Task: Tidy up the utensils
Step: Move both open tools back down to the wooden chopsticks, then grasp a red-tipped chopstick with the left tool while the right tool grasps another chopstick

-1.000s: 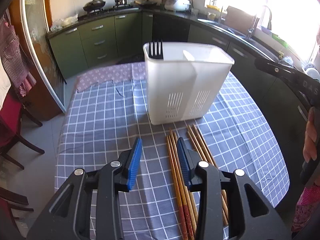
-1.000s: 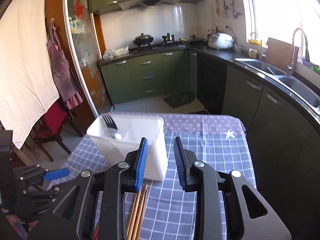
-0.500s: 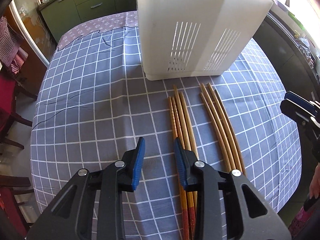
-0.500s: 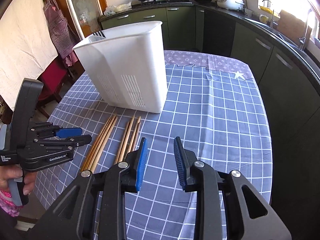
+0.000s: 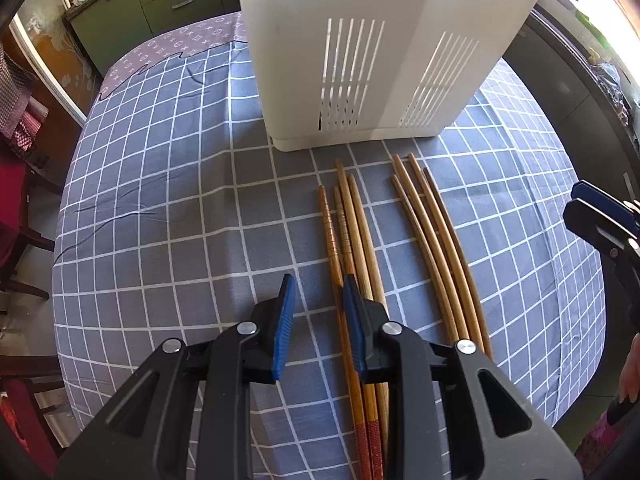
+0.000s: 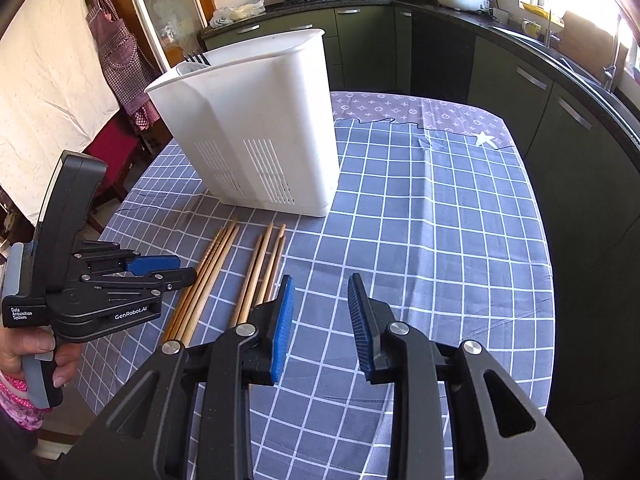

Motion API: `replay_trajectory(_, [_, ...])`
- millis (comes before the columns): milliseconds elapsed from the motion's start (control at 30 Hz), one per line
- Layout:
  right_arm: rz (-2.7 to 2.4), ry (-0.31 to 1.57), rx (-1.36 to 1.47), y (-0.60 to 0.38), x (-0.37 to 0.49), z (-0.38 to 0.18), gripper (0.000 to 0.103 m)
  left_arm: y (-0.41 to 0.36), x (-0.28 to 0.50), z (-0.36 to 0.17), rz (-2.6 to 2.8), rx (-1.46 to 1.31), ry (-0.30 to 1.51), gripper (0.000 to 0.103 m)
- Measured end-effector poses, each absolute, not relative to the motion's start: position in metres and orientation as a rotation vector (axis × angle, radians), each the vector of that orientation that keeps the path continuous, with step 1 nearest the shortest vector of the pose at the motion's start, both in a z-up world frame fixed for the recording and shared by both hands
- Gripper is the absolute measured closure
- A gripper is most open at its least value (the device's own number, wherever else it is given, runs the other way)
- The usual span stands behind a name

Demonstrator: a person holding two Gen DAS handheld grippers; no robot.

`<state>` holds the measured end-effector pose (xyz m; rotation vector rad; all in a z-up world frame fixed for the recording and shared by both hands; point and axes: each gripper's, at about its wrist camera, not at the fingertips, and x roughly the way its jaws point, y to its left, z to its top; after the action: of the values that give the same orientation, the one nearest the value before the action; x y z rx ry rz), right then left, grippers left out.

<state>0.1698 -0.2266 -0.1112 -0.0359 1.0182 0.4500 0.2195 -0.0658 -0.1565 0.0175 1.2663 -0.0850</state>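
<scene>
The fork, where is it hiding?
In the right wrist view, the fork pokes its dark tines above the far left rim of the white utensil holder, which stands on the checked tablecloth just beyond the chopsticks.

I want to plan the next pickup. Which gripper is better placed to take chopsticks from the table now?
Left. The left gripper is open, low, right beside the nearer chopsticks. The right gripper is open too, but over bare cloth, clear of both bundles.

Blk grippers (image 6: 320, 316) w/ blue ribbed pads (image 6: 283, 328), silver screws, pink sleeve (image 6: 16, 404).
</scene>
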Motion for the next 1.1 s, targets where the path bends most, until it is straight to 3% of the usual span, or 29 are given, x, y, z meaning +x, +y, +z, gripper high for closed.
replay_trajectory(133, [0.456,1.022,-0.037,-0.226,0.169,-0.112,0.075,-0.073,0.219,-0.161,-0.08,0.039,1.273,0.081])
replay_trajectory(267, [0.461,1.031,-0.043,-0.224,0.169,-0.115,0.074,-0.069,0.223,-0.162,-0.067,0.035,1.277,0.094])
replay_trajectory(567, [0.515,1.115,-0.048,-0.205,0.177,-0.131,0.071,-0.047,0.218,-0.151,-0.057,-0.009,1.232,0.096])
replay_trajectory(800, [0.558,1.214,-0.051,-0.176,0.189,-0.155,0.087,-0.039,0.209,-0.13,-0.075,-0.028,1.163,0.096])
replay_trajectory(1100, [0.524,1.248,-0.069,-0.164,0.198,-0.167,0.088,-0.03,0.197,-0.103,-0.082,-0.045,1.087,0.096])
